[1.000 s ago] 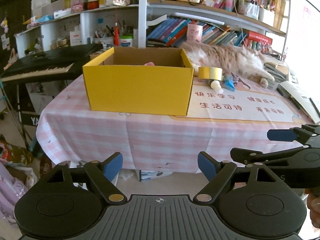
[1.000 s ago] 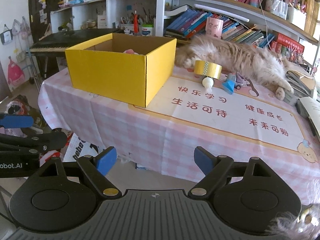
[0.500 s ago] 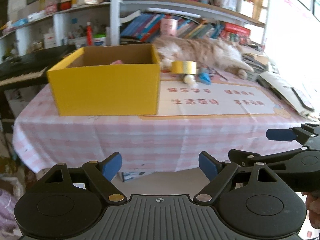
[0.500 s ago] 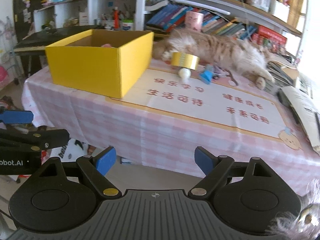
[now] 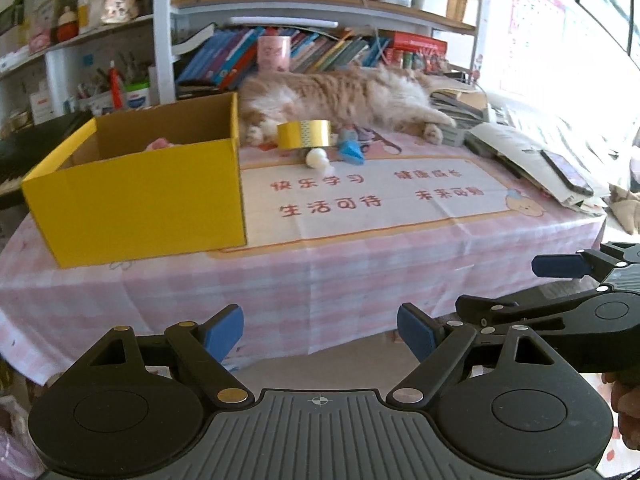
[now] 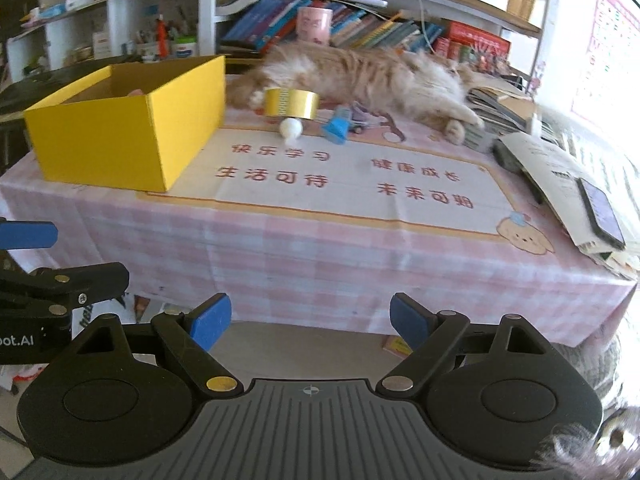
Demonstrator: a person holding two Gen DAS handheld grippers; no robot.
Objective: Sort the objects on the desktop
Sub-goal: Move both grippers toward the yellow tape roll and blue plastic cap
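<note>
A yellow cardboard box (image 5: 136,192) (image 6: 120,132) stands open on the left of the table, with a pink thing (image 5: 160,145) inside. Behind the printed mat lie a yellow tape roll (image 5: 305,134) (image 6: 291,103), a small white bottle (image 5: 316,157) (image 6: 291,128) and a blue object (image 5: 351,151) (image 6: 337,128). My left gripper (image 5: 320,330) is open and empty, in front of the table edge. My right gripper (image 6: 310,320) is open and empty, beside it to the right.
An orange cat (image 5: 344,96) (image 6: 360,74) lies along the back of the table behind the small objects. Papers and a phone (image 5: 566,168) (image 6: 602,210) sit at the right. The pink checked tablecloth (image 5: 320,280) hangs over the front edge. Bookshelves stand behind.
Both grippers have swung to the right and moved closer to the table; the box now sits further left in both views. Both stay open.
</note>
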